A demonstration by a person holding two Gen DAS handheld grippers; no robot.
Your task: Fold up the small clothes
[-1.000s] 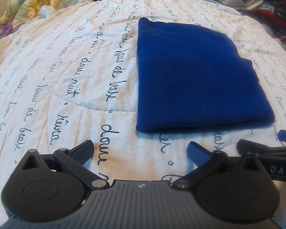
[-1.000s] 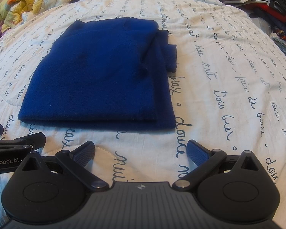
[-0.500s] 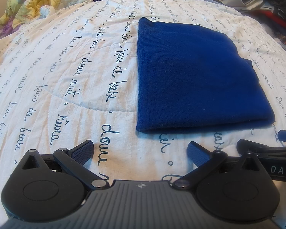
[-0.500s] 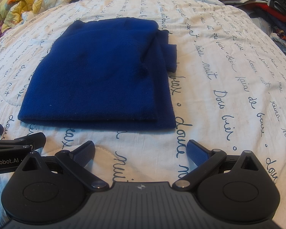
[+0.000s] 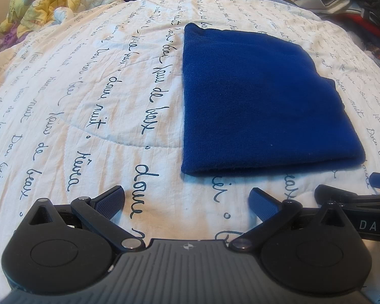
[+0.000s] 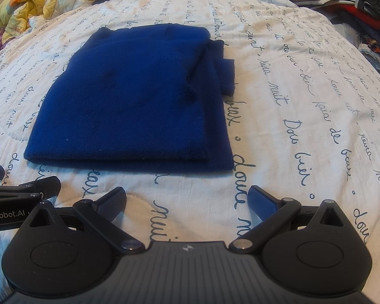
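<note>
Both the left gripper [image 5: 186,198] and right gripper [image 6: 187,198] are hovering with jaws spread apart, holding nothing, over a white quilt [image 5: 93,116] printed with cursive script. Just beyond them the folded blue sweater [image 6: 129,101] is lying flat (one cuff [image 6: 226,76] poking out rightward). Heaped clothes [image 5: 50,2] are ringing the bed. Nothing is differing from a second ago.

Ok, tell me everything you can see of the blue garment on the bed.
The blue garment is a plain royal-blue knit, fuzzy like fleece or wool, folded into a flat, roughly rectangular stack. From the right wrist view, lower layers stick out along its right edge, and a ribbed cuff pokes out there. The near edge is a rounded fold. It lies flat on the script-printed quilt. Nothing else touches it; both grippers sit short of its near edge, open.
</note>
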